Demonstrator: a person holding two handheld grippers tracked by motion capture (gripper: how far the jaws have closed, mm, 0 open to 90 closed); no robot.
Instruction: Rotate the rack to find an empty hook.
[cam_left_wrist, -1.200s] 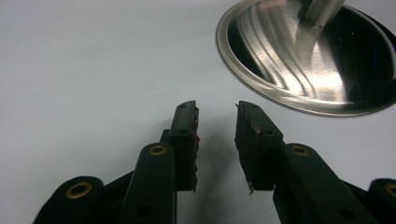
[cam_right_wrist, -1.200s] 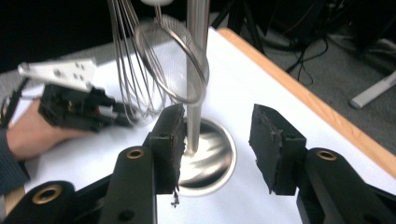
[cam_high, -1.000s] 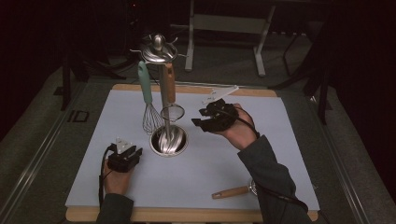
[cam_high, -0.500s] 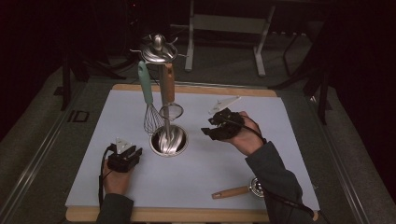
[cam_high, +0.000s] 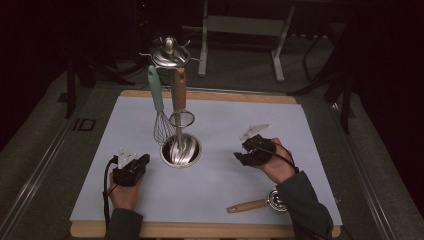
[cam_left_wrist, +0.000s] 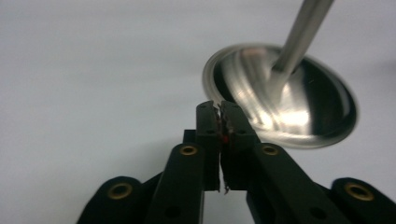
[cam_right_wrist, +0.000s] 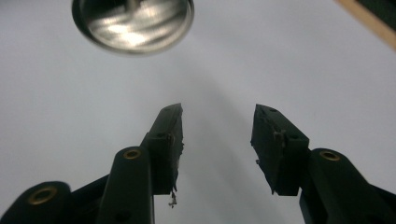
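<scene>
The right tool (cam_high: 243, 157) is released above the desk (cam_high: 300, 130), the left tool (cam_high: 131, 168) clenched empty. The wooden-handled utensil (cam_high: 247, 205) lies near the desk's front edge; a careless sleeve may push it off.

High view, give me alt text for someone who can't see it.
A steel utensil stand holds a mint-handled whisk and a wooden-handled strainer over its round steel base on a pale blue mat; the left claw is shut, the right claw open.

Dark room, metal frame (cam_high: 240, 25) behind
</scene>
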